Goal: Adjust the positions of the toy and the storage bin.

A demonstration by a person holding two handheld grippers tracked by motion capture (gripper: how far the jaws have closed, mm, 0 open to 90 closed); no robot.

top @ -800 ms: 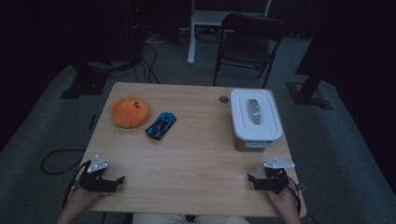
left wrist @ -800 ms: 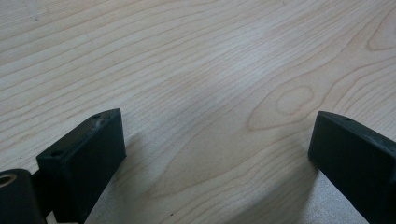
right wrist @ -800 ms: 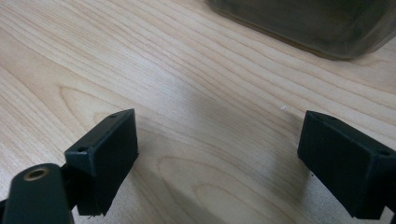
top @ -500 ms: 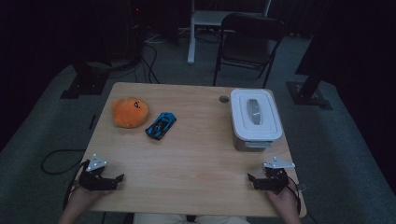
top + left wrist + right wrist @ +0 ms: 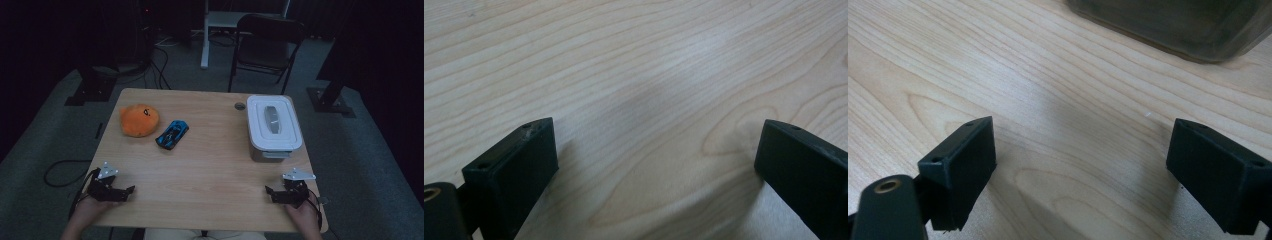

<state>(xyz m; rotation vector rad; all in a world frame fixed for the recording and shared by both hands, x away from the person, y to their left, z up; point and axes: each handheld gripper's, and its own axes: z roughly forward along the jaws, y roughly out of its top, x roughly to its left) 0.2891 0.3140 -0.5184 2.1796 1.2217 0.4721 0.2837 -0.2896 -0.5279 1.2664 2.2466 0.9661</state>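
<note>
On the pale wooden tabletop (image 5: 210, 165) everything sits toward the far half, well apart from my hands. Largest is the white lidded box (image 5: 273, 126) at the far right, its long axis running from me toward the far edge, with a grey handle set lengthwise in the lid. In my right claw view its lower wall (image 5: 1173, 25) fills the top of the frame, near but not touching my jaws. Next comes the orange plush toy (image 5: 139, 120) at the far left, a rounded lump with a small dark mark on top. Just beside it, to its right, lies the blue toy car (image 5: 172, 134), standing on its wheels; its long axis is slanted, one end toward the near left and the other toward the far right. Which end is the front I cannot tell.

My left claw (image 5: 131, 190) rests low at the near left corner, jaws spread wide with only bare wood grain between them, pointing toward the middle of the tabletop. My right claw (image 5: 268, 190) mirrors it at the near right corner, also gaping with nothing between its jaws, pointing inward.
</note>
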